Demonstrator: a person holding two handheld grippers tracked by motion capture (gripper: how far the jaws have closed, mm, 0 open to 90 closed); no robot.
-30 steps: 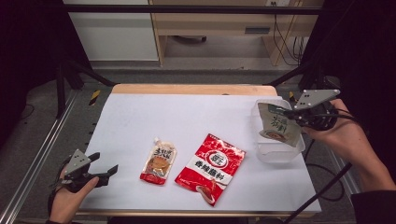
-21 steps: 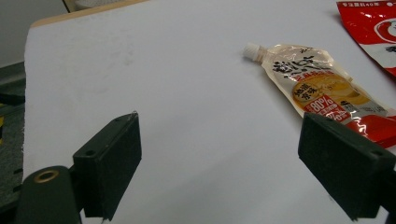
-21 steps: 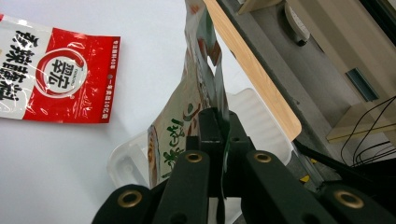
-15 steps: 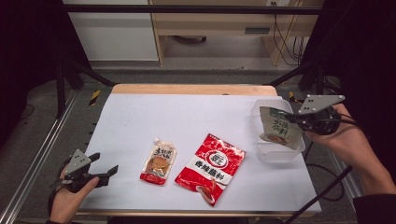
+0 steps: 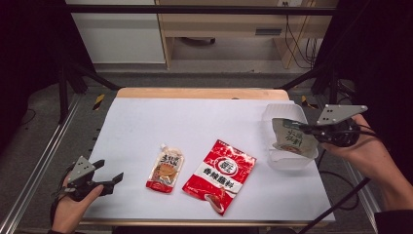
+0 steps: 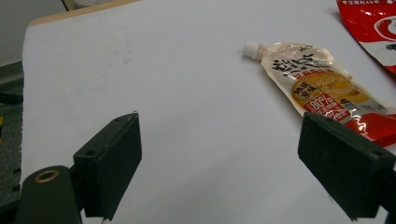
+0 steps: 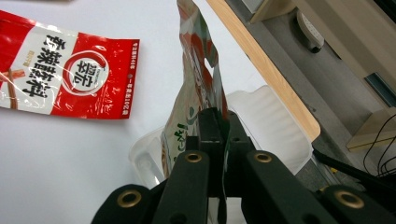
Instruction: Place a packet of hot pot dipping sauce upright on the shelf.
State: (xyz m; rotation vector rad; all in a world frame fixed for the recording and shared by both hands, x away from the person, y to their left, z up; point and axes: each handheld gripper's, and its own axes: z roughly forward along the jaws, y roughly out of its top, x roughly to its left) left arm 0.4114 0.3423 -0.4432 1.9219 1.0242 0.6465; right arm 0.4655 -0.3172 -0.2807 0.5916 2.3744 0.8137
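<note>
My right gripper [image 5: 303, 127] is shut on a pale green-printed pouch [image 5: 290, 137], which hangs over a clear plastic tub [image 5: 280, 114] at the table's right edge. In the right gripper view the jaws pinch the pouch [image 7: 196, 74] edge-on above the tub [image 7: 266, 121]. A large red sachet [image 5: 220, 170] lies flat in the middle front, and a small spouted orange pouch [image 5: 166, 167] lies to its left. My left gripper [image 5: 108, 174] rests open at the front left corner, with nothing between its jaws; the spouted pouch [image 6: 317, 88] lies ahead to its right.
White paper [image 5: 195, 122] covers the table, with a wooden edge [image 5: 199, 92] at the back. Metal frame rails [image 5: 39, 165] run along the left side and cables [image 5: 341, 195] trail at the right. The red sachet [image 7: 65, 70] lies left of the tub in the right gripper view.
The right gripper has lowered the green pouch a little, down into the mouth of the tub. The left gripper has stayed put.
</note>
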